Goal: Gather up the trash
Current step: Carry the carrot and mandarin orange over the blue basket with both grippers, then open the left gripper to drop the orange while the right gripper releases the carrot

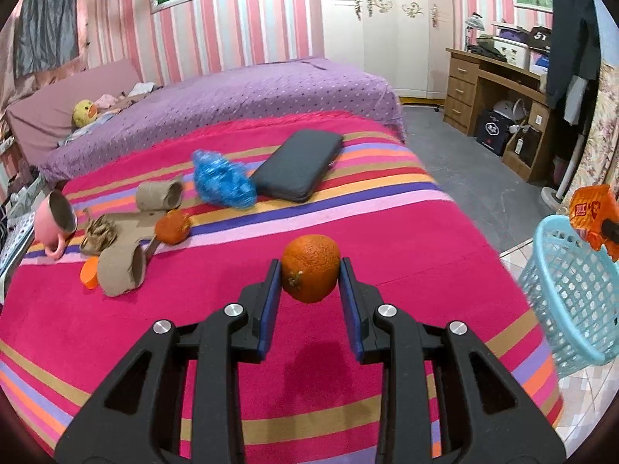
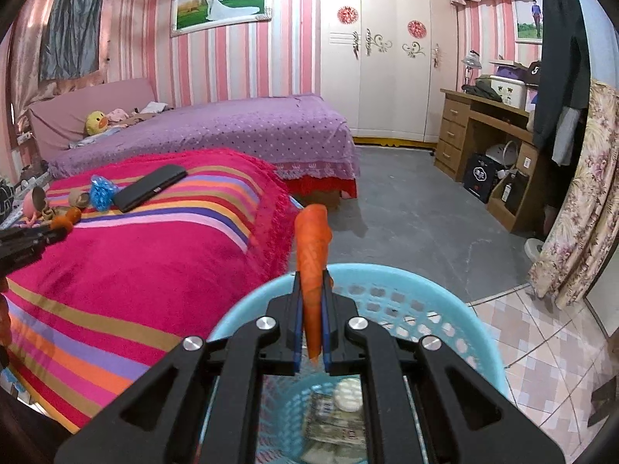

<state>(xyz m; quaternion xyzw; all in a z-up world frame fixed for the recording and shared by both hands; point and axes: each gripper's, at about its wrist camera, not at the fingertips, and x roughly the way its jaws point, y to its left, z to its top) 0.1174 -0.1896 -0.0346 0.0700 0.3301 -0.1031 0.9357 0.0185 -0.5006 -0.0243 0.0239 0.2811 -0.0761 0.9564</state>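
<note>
My left gripper (image 1: 310, 270) is shut on an orange peel ball (image 1: 310, 267) and holds it above the striped blanket (image 1: 348, 348). My right gripper (image 2: 312, 286) is shut on an orange snack wrapper (image 2: 312, 259) over the light blue trash basket (image 2: 445, 309). The basket (image 1: 572, 297) and the wrapper (image 1: 594, 218) also show at the right edge of the left wrist view. On the blanket lie two cardboard tubes (image 1: 158, 195) (image 1: 122, 266), a blue plastic wad (image 1: 222, 183), another orange peel (image 1: 173, 226), an orange cap (image 1: 89, 272) and crumpled brown paper (image 1: 98, 234).
A pink mug (image 1: 54, 222) lies tipped at the blanket's left edge. A dark flat case (image 1: 300, 164) rests on the blanket. The basket holds paper scraps (image 2: 336, 425). A purple bed (image 2: 232, 127), a wooden desk (image 2: 483, 135) and grey floor (image 2: 406, 212) lie beyond.
</note>
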